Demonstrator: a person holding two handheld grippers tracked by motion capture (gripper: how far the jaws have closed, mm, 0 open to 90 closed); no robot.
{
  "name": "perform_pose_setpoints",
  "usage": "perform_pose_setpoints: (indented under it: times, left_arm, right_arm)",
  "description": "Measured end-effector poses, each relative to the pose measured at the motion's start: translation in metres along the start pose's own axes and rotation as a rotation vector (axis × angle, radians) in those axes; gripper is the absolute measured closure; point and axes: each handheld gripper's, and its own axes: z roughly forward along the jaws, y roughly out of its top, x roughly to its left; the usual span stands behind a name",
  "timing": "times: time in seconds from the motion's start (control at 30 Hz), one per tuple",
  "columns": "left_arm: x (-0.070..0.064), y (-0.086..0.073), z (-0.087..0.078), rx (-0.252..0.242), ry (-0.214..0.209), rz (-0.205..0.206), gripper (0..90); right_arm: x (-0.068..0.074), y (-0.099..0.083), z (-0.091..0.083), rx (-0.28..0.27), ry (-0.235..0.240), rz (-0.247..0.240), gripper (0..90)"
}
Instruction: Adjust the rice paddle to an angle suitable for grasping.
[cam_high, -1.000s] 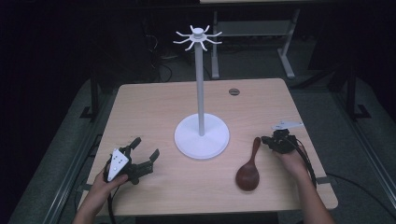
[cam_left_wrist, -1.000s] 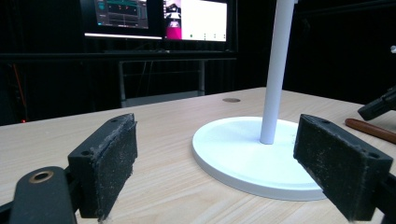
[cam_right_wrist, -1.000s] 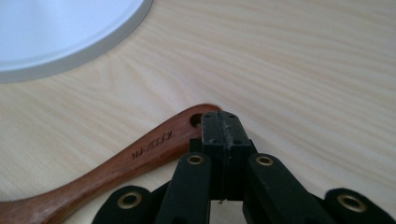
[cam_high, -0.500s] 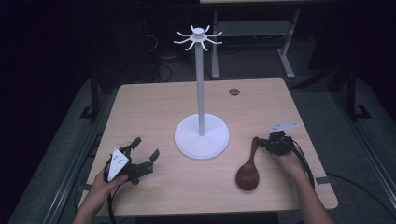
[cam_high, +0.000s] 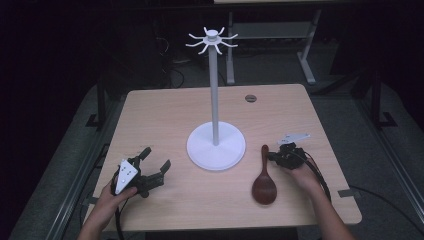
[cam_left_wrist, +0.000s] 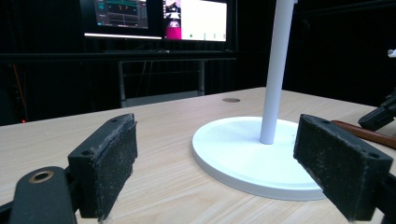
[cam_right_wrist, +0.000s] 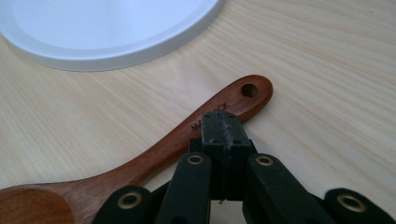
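Dark wood marks the spoon (cam_high: 264, 176), lying flat just right of the white stand (cam_high: 216, 145). Within the last second the right gripper (cam_high: 274, 157) has been brought onto its handle, jaws pressed together there; the left gripper (cam_high: 155, 162) stays spread, so lifting seems next

Wooden table (cam_high: 165, 112): white stand (cam_high: 216, 146), wooden spoon (cam_high: 263, 180).

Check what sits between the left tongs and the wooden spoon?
In the high view, the white stand's round base lies between the left tongs and the wooden spoon; elsewhere bare table.
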Motion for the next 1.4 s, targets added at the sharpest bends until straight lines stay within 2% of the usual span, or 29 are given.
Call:
perform_pose_setpoints:
  times: [0.23, 0.33, 0.77, 0.9, 1.07, 1.23, 1.4]
  left_arm:
    - [0.0, 0.0, 0.0, 0.0, 0.0, -0.002, 13.0]
    - [0.0, 0.0, 0.0, 0.0, 0.0, -0.001, 13.0]
    - [0.0, 0.0, 0.0, -0.001, 0.0, -0.001, 13.0]
    - [0.0, 0.0, 0.0, 0.0, 0.0, -0.002, 13.0]
    - [0.0, 0.0, 0.0, 0.002, -0.001, 0.005, 13.0]
    - [0.0, 0.0, 0.0, 0.001, 0.0, 0.007, 13.0]
    - [0.0, 0.0, 0.0, 0.0, 0.001, 0.004, 13.0]
  right_arm:
    - [0.008, 0.002, 0.004, 0.01, 0.034, -0.008, 89.6]
    - [0.012, 0.003, 0.005, 0.01, 0.047, -0.032, 89.6]
    - [0.025, 0.007, 0.01, 0.018, 0.1, -0.074, 89.7]
    - [0.027, 0.007, 0.009, 0.019, 0.098, -0.074, 89.6]
    - [0.029, 0.009, -0.001, 0.028, 0.118, -0.063, 89.6]
    - [0.051, 0.012, -0.012, 0.094, 0.16, -0.082, 89.6]
    - [0.069, 0.012, -0.015, 0.096, 0.2, -0.117, 89.6]
